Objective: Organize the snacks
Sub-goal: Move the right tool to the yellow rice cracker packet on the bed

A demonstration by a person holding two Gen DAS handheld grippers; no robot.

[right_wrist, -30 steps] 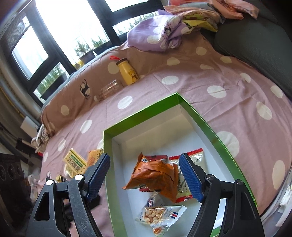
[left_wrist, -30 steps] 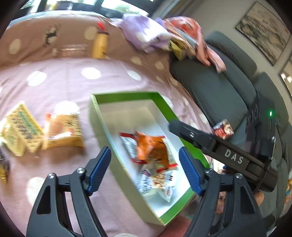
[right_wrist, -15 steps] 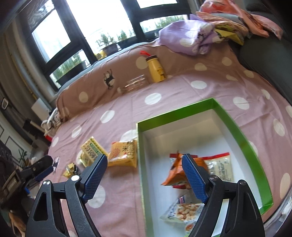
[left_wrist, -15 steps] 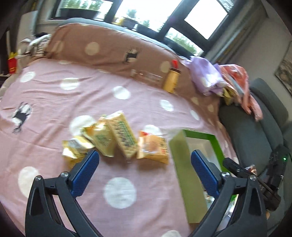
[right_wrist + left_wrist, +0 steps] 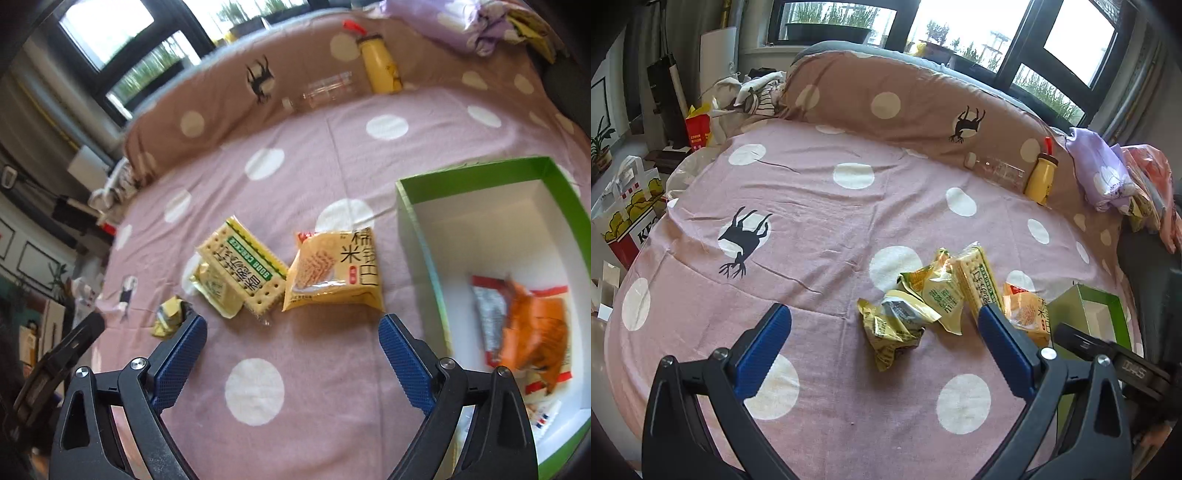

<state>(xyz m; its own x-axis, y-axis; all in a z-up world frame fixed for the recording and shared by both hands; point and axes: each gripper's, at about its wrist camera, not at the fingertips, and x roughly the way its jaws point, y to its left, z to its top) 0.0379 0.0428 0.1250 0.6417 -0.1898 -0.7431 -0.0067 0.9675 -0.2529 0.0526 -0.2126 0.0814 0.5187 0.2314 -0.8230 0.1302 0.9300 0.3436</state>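
Snacks (image 5: pixel 334 271) lie in a row on the bedspread (image 5: pixel 295 166) left of the green box (image 5: pixel 476 173); the cracker pack (image 5: pixel 245 266) lies diagonally. Both the left gripper (image 5: pixel 884 341) and right gripper (image 5: pixel 291 349) are spread wide, empty, touching nothing.

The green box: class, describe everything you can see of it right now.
The green box is a shallow open tray, seemingly cardboard, with bright green walls and rim and a white inside. It lies flat on the pink spotted bedsheet, to the right of the loose snack packets. Inside, toward its near end, lie an orange packet atop a red-edged packet, and more beneath. Neither gripper touches it.
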